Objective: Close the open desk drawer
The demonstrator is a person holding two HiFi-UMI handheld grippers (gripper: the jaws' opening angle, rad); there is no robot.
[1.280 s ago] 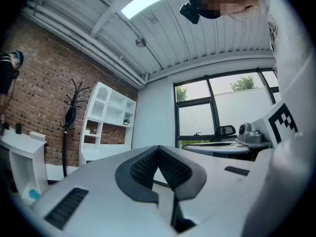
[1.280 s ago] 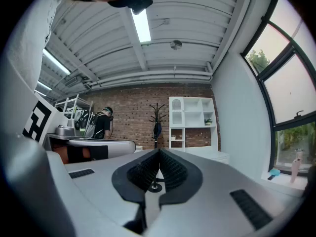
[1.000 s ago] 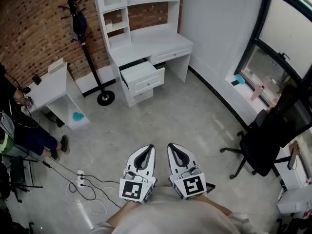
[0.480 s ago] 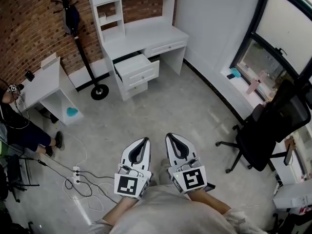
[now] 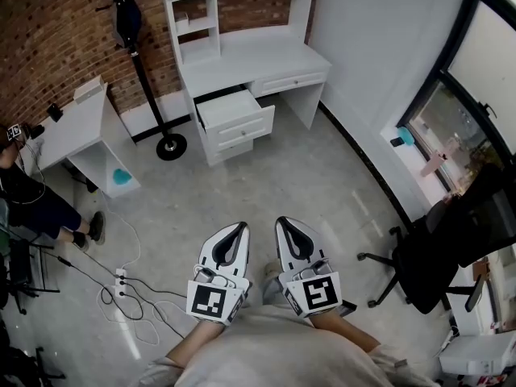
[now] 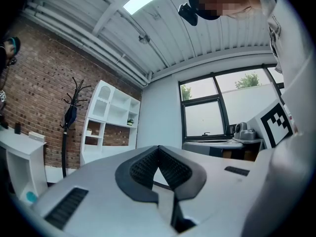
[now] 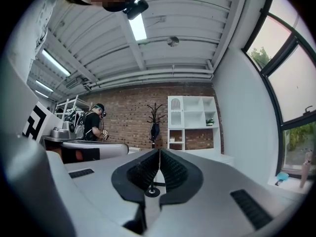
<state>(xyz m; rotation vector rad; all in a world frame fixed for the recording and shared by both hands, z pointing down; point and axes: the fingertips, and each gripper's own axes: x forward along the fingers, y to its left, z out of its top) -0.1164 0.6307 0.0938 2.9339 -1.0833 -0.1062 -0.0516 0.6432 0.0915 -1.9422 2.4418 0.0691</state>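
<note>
Across the grey floor (image 5: pixel 322 176), against the brick wall (image 5: pixel 48 31), the white desk (image 5: pixel 266 55) has its top drawer (image 5: pixel 234 113) pulled out, contents too small to tell, well apart from the left gripper (image 5: pixel 239 227) and right gripper (image 5: pixel 285 222), both clenched pad against pad.

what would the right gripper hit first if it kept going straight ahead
Nothing near: the right gripper, jaws shut and empty, points over open grey floor. Far ahead its line falls near the black coat stand beside the white shelved desk; which comes first is unclear.
</note>
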